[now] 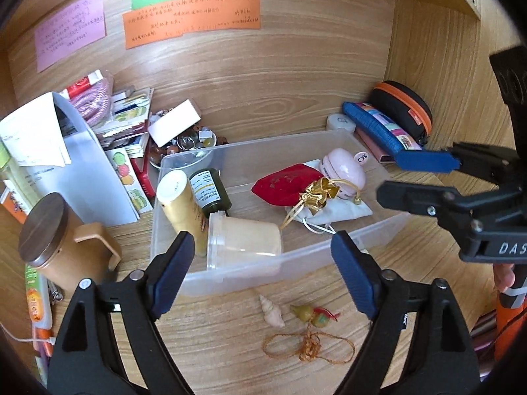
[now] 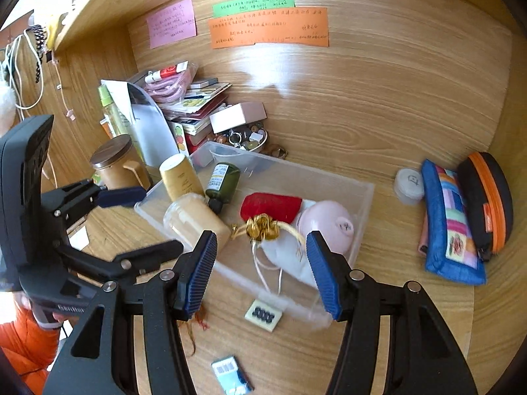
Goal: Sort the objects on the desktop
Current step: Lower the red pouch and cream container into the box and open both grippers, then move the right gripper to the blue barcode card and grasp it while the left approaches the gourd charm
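Wooden desk bears a clear bin; left gripper and right gripper fingers spread wide, holding nothing.

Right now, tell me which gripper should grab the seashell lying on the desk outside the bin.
Left. The left gripper hangs open directly above the seashell, before the clear bin. The right gripper faces the bin's other end.

Bright daylight, glare, fisheye-warped edges
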